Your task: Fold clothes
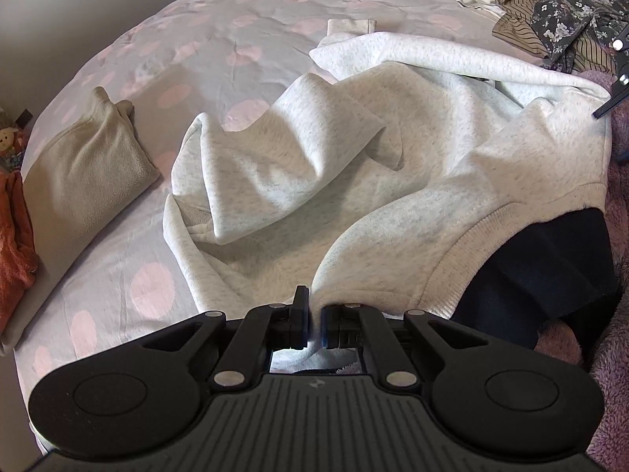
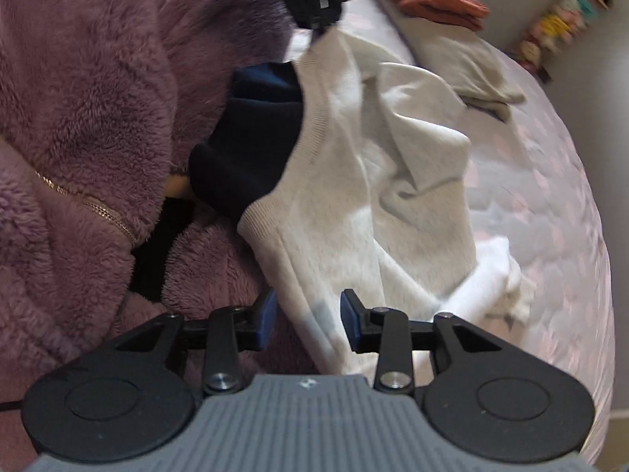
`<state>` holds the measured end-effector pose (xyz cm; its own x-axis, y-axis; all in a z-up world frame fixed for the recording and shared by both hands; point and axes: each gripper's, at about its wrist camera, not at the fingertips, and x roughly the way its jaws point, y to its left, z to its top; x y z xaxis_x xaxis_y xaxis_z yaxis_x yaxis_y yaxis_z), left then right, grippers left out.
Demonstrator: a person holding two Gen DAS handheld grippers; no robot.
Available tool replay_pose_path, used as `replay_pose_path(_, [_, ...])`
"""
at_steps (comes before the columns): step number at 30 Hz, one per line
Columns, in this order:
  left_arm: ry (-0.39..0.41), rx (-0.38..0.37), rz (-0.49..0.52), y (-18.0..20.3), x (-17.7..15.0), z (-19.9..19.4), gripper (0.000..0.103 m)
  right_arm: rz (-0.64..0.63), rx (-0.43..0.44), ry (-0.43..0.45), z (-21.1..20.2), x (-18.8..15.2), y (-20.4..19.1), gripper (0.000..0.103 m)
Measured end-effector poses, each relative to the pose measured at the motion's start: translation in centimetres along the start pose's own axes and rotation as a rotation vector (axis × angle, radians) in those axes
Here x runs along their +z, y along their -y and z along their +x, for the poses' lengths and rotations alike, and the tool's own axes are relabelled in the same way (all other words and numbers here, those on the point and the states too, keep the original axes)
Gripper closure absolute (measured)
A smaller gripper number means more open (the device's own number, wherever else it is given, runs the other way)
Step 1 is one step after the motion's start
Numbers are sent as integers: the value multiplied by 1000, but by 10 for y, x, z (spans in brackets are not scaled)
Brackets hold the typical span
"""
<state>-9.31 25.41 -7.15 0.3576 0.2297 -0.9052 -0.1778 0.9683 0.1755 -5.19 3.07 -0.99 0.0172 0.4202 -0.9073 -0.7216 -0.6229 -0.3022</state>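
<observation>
Where the sweatshirt lies crumpled across the bed, its ribbed hem runs against a navy garment and a purple fleece, so that side is crowded. Bare polka-dot sheet lies beyond the far edge and between the sweatshirt and a folded beige piece.

Only the left view shows the floral and striped pile at the far corner. Only the right view shows the fleece's gold zipper.

Low over the hem, the left hand-held gripper has its jaws nearly together, pinching sweatshirt fabric. Pointing along the hem, the right hand-held gripper has its blue pads spread wide, with cloth lying between them ungripped.
</observation>
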Motion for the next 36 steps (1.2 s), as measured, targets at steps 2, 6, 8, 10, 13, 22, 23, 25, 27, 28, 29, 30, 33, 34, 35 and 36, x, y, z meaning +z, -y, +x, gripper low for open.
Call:
replay_pose_path(2, [7,0,-4,-1,0,-2,99,-31,15,-39,14,4,1,61])
replay_pose_path(6, [21,-1,-8,-1,-2,-5,99,-3,27,-64,30,2,6,93])
replay_pose_path(8, [26,0,7,0,-2,-5,99,38,26,-38,27,-1,9,94])
replay_pose_path(10, [33,-4,17,0,1,-5,99,54,3,-32,23,-5,10,95])
replay_pose_path(13, [62,-13,33,1,6,-7,99,100,-105,-30,15,-9,16,96])
replay_pose_path(22, [177,-70,197,30,21,-6,99,552,-337,4,-9,-44,91,96])
replay_pose_path(23, [174,-69,234,36,22,-4,99,563,-338,2,-8,-46,92,96])
replay_pose_path(25, [160,-58,311,48,23,3,98,585,-341,-3,-5,-49,94,96])
replay_pose_path(27, [149,-40,380,57,20,10,94,607,-343,-8,-2,-53,95,96])
replay_pose_path(28, [146,-33,413,61,19,14,93,610,-345,-5,-1,-54,95,96])
replay_pose_path(29, [134,-22,440,63,16,18,86,611,-346,-1,-2,-55,95,96])
replay_pose_path(30, [121,-12,466,65,13,23,77,617,-345,4,-3,-56,96,96])
replay_pose_path(33, [83,36,514,66,5,39,71,643,-338,20,-5,-59,98,96])
replay_pose_path(34, [73,47,511,65,4,44,71,647,-349,29,-7,-58,99,96])
replay_pose_path(35, [70,52,497,63,3,48,71,649,-367,39,-11,-56,100,96])
replay_pose_path(36, [67,51,482,62,4,51,72,652,-386,49,-15,-55,101,96])
